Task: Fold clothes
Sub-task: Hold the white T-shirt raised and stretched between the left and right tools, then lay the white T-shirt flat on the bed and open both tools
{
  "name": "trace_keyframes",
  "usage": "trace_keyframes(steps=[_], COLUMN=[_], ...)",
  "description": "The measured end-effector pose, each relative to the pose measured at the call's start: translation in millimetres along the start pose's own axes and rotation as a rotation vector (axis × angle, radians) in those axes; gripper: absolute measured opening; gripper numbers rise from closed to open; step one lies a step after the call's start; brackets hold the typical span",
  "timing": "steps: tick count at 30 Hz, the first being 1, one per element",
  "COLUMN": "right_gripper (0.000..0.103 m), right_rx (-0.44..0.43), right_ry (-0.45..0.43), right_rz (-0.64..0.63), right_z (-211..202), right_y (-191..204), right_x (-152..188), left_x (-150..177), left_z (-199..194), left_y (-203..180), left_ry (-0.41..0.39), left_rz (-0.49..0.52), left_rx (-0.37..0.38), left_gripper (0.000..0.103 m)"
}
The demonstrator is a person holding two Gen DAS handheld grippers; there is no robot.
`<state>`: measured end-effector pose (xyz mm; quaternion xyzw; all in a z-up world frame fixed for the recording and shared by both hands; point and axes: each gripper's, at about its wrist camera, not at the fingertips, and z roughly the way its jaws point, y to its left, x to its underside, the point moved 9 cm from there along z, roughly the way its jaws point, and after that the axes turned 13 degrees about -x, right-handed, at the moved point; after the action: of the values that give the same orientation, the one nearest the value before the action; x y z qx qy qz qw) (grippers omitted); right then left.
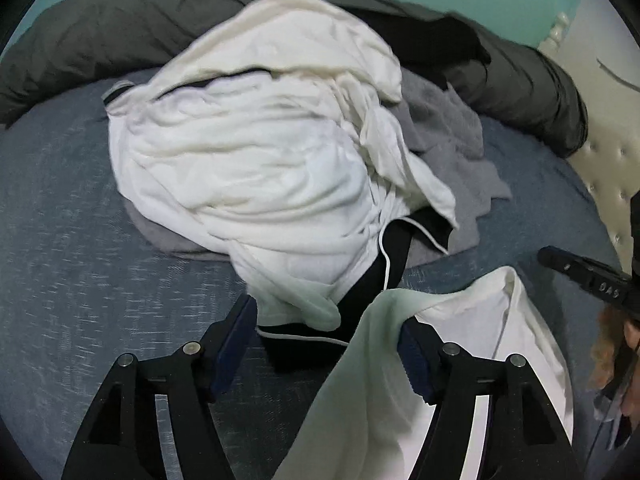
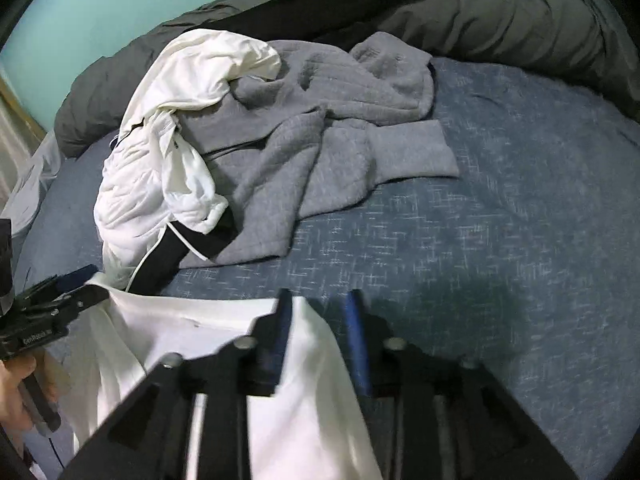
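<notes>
white shirt [image 2: 168, 344] on near bed [image 2: 500, 240], long axis left-right | left gripper [image 1: 326, 344] released, cloth draped on its right finger | right gripper [image 2: 320, 320] part-open, shirt edge between fingers, unpinched

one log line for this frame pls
left gripper: open | right gripper: open | white garment: draped by both, unclamped | pile: unfolded

**Count on the bed**

I hold two tools: left tool [image 1: 324, 344], right tool [image 2: 320, 344]. I count two white garments [image 1: 256, 160] [image 2: 304, 400], one grey knit [image 2: 320, 140], one black piped piece [image 1: 384, 272], one dark duvet [image 2: 500, 12].
</notes>
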<state>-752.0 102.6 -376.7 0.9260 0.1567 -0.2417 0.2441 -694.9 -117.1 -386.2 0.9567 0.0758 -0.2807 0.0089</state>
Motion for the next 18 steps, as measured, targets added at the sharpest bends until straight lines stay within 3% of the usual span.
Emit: trace_keyframes(steps=[3, 6, 12, 18], right_gripper=[0.029, 0.029, 0.029, 0.029], right_rx=[-0.028, -0.028, -0.029, -0.032], right_ry=[-0.058, -0.069, -0.059, -0.051], right_rz=[0.007, 0.009, -0.008, 0.002], right_z=[-20.5, -31.6, -39.3, -35.2], right_y=[2.6, 3.7, 6.3, -0.4], right_x=[-4.8, -2.9, 4.5, 12.5], left_x=[3.0, 8.9, 3.1, 8.0], left_z=[-4.0, -2.0, -13.8, -6.4], left_y=[7.5, 5.1, 2.4, 0.1], left_ry=[0.02, 0.052, 0.026, 0.065], left_rz=[-0.004, 0.023, 0.015, 0.031], left_rx=[-0.008, -0.036, -0.015, -0.026], left_gripper=[0.081, 0.081, 0.081, 0.082])
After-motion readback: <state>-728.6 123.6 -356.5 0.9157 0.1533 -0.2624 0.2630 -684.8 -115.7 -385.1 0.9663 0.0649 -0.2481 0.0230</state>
